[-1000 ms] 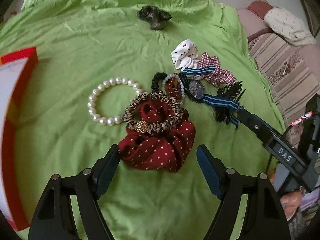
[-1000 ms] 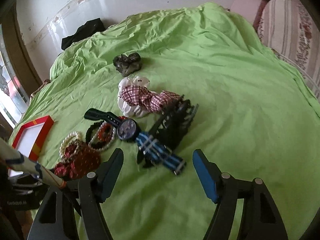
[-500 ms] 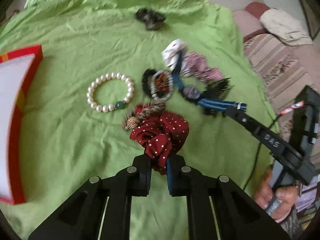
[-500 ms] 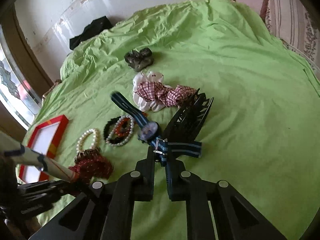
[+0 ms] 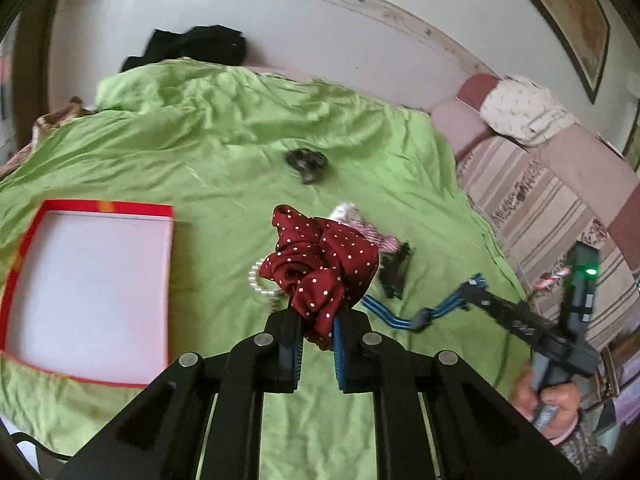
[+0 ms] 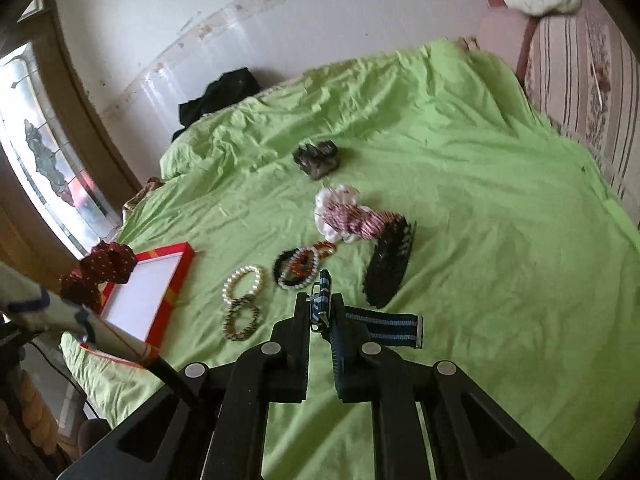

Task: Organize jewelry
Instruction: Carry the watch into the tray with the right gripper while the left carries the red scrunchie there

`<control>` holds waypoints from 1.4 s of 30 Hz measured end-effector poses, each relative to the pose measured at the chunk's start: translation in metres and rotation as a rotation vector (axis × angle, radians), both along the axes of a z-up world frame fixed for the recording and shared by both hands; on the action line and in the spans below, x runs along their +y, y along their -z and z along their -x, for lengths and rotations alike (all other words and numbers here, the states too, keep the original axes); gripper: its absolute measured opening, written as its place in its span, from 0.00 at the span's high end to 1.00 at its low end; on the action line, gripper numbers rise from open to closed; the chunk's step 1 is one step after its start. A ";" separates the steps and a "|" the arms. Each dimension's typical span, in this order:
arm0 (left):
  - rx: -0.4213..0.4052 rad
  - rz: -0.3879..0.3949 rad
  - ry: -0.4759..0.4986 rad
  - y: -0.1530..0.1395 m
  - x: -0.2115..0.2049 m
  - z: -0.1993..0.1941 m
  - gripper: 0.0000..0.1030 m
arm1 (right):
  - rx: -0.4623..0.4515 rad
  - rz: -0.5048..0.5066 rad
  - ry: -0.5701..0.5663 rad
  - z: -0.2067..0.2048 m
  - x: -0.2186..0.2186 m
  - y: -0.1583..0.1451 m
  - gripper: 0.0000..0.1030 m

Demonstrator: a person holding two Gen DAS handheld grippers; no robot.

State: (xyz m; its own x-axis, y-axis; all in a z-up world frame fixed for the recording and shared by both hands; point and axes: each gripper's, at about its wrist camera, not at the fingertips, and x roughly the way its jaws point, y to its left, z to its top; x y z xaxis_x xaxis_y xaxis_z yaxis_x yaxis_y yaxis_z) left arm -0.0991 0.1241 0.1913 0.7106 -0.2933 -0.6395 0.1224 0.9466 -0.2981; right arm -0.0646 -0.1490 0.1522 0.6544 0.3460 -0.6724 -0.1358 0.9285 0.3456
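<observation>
Gripping a dark red dotted scrunchie (image 5: 320, 264), the left gripper (image 5: 317, 336) is clamped on it, lifted clear of the green bedspread (image 5: 224, 152); the red-edged box (image 5: 88, 288) lies toward the bedspread's left edge.

From the right wrist, the right gripper (image 6: 321, 320) is pinched on a blue striped watch strap (image 6: 384, 326) above the bedspread's near edge, with a pearl bracelet (image 6: 242, 284) near the box.

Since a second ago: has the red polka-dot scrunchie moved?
Yes. The red scrunchie is lifted off the green sheet, pinched in the left gripper, toward the red-rimmed tray.
</observation>
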 end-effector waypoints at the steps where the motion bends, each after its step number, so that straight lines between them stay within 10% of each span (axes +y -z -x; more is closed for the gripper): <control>1: -0.002 -0.007 -0.013 0.000 0.005 0.001 0.89 | -0.010 0.001 -0.006 0.003 0.003 -0.007 0.90; 22: 0.164 -0.041 -0.454 0.073 0.201 -0.067 0.89 | -0.045 -0.077 -0.344 -0.048 0.207 -0.081 0.90; 42: 0.262 -0.031 -0.645 0.125 0.287 -0.127 0.87 | 0.206 0.154 -0.434 -0.192 0.393 0.050 0.90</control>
State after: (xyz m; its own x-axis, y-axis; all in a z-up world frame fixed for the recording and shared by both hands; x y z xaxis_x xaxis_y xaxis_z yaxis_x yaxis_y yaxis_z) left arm 0.0282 0.4112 0.0667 0.5576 0.1568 -0.8152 -0.5399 0.8144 -0.2127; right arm 0.1271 0.2443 0.1020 0.3206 0.4434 -0.8370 -0.4639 0.8439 0.2694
